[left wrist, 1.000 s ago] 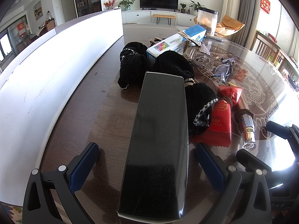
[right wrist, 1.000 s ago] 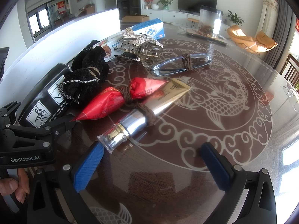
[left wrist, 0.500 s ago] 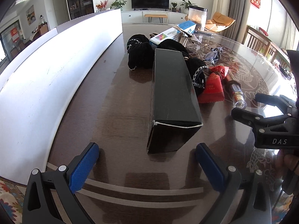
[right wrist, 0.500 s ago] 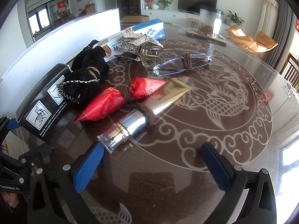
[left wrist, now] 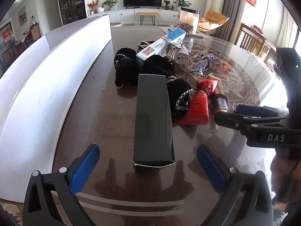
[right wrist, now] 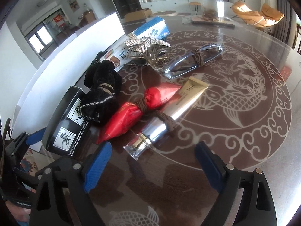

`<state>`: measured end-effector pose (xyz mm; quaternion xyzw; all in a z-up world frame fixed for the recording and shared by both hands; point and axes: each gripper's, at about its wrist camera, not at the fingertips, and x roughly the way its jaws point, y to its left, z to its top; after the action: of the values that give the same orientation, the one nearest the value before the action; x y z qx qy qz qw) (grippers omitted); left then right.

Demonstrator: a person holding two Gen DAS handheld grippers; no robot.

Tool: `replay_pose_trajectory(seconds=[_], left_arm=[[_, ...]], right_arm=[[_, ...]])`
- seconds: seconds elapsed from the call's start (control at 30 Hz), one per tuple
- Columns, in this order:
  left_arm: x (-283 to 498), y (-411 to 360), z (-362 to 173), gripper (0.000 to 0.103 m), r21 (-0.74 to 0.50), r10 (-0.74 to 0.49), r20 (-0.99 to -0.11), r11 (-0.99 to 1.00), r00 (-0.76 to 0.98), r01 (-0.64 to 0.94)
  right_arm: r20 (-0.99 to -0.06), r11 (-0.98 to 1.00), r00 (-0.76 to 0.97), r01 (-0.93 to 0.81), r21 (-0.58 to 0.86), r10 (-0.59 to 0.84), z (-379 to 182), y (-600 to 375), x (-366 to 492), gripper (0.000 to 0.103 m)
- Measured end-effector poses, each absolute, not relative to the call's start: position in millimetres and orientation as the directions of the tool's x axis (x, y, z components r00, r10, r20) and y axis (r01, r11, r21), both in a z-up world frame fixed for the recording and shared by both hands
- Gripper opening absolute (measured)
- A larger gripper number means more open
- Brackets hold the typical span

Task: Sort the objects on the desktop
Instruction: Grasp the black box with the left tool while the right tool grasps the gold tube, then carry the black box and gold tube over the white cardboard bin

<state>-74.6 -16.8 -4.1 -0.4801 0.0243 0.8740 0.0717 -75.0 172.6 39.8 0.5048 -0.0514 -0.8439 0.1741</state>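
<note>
A long black box [left wrist: 153,116] lies on the dark table, its near end just ahead of my open, empty left gripper [left wrist: 148,162]; it also shows in the right wrist view [right wrist: 65,126]. Right of it lie black scrunchies [left wrist: 178,99], a red packet [right wrist: 129,116] and a gold-and-silver tube [right wrist: 169,116], both tied with brown hair ties. My right gripper [right wrist: 152,163] is open and empty just in front of the tube's cap. A rhinestone hair claw [right wrist: 148,49], glasses [right wrist: 193,61] and a blue-and-white box [left wrist: 163,44] lie further back.
A white board [left wrist: 47,79] stands along the table's left side. A clear canister [right wrist: 211,5] stands at the far edge. The glass tabletop with a carp pattern [right wrist: 240,98] stretches to the right. The right gripper's body [left wrist: 263,128] shows at the right of the left wrist view.
My left gripper pulled back from over the black box, then came slightly closer again. My right gripper tilted and moved a little nearer the tube. Both stay open.
</note>
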Motion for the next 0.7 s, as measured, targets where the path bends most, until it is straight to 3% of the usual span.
replay_pose_trajectory(seconds=[0.07,0.1,0.13,0.2,0.23,0.5,0.63,0.7], left_arm=[[-94,-12,-16,0.103,-0.007,0.064,-0.886,-0.992,-0.459,-0.123],[-102,-10,-21,0.099,-0.013,0.062,-0.903,-0.993,-0.425,-0.118],[-108,-10,-22,0.087,-0.024,0.072,-0.903,-0.993,-0.423,-0.118],[-111,-9,-17,0.038,0.005,0.051,-0.893,-0.992,-0.447,-0.125],[-111,-10,-14,0.034,-0.017,0.077,-0.893,-0.990,-0.443,-0.138],[-70,-15,-9,0.034,-0.021,0.094,-0.874,-0.987,-0.476,-0.157],[-69,-13,-7,0.034,-0.065,0.124,-0.867,-0.988,-0.483,-0.137],[-69,-10,0,0.034,-0.062,0.120,-0.860,-0.989,-0.497,-0.132]], right_arm=[[-0.851,-0.939,-0.415,0.254,0.232,-0.323,41,166,-87,0.080],[-0.857,-0.944,-0.421,0.265,0.197,-0.297,41,162,-91,0.058],[-0.863,-0.949,-0.428,0.273,0.158,-0.267,42,158,-96,0.046],[-0.870,-0.950,-0.423,0.280,0.141,-0.254,42,158,-102,0.035],[-0.871,-0.949,-0.416,0.277,0.151,-0.260,42,161,-102,0.030],[-0.887,-0.941,-0.361,0.280,0.191,-0.287,42,217,-66,0.029],[-0.894,-0.945,-0.367,0.288,0.153,-0.256,43,215,-73,0.042],[-0.901,-0.944,-0.371,0.311,0.109,-0.226,43,206,-76,0.042]])
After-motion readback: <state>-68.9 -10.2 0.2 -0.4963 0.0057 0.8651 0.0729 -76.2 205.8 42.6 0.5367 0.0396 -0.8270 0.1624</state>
